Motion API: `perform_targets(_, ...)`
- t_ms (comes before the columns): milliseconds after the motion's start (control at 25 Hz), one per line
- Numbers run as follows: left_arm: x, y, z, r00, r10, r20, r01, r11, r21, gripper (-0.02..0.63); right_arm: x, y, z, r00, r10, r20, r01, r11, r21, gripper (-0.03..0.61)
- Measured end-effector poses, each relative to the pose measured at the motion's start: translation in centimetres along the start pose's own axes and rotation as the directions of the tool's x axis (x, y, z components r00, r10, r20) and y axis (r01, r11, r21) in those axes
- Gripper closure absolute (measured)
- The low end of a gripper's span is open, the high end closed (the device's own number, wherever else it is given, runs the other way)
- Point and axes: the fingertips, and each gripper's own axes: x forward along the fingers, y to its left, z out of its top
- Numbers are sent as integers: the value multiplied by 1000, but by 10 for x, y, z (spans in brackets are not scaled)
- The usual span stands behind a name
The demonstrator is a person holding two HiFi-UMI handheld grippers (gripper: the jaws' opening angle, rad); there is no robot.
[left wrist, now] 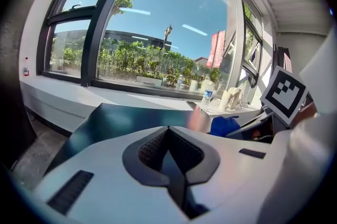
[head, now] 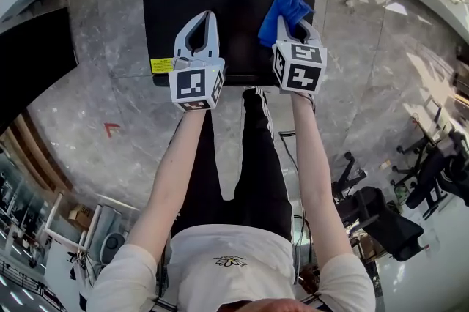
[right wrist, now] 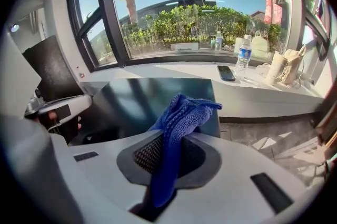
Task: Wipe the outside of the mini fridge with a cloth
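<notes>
The mini fridge (head: 227, 3) is a black box on the floor in front of me; I look down on its top. My right gripper (head: 294, 31) hovers over its right front part, shut on a blue cloth (head: 284, 9) that sticks up from the jaws. In the right gripper view the cloth (right wrist: 181, 118) hangs between the pads of that gripper (right wrist: 171, 139), above the fridge top (right wrist: 142, 97). My left gripper (head: 207, 16) is over the fridge's left front part, shut with nothing in it. The left gripper view shows its tips (left wrist: 168, 131) meeting, with the cloth (left wrist: 224, 125) off to the right.
A white window sill (right wrist: 253, 86) behind the fridge carries a water bottle (right wrist: 243, 58), a phone (right wrist: 226, 73) and paper bags. A dark panel (head: 29, 61) stands to the left. Office chairs (head: 432, 171) are at the right. The floor is grey marble (head: 95, 105).
</notes>
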Motion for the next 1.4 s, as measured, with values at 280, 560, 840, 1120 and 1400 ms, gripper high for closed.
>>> perform_targets(280,10,-31,-7,999,-35,-25,35,999,26,611,-13,-50,-7,998,-60,18,60,997,38,517)
perform_targets(560,14,-31,-18,999,-16,-36,16,1000,-5,611,-21,-83,-16,992,-123,-5,123,991,43,517)
perform_targets(840,12,-24,-9,1000,-6,-16,6,1000,-29,611,-32,-91,-7,986,-167,-1,167,986,2,517)
perform_targets(1120,-15,12,11,999,35,16,-34,999,-42,611,-64,14,38,995,-3,100,10,998,-69,517)
perform_targets(1400,-63,87,16,990,135,37,-132,989,-68,611,-50,160,61,971,222,91,-207,967,-147,517)
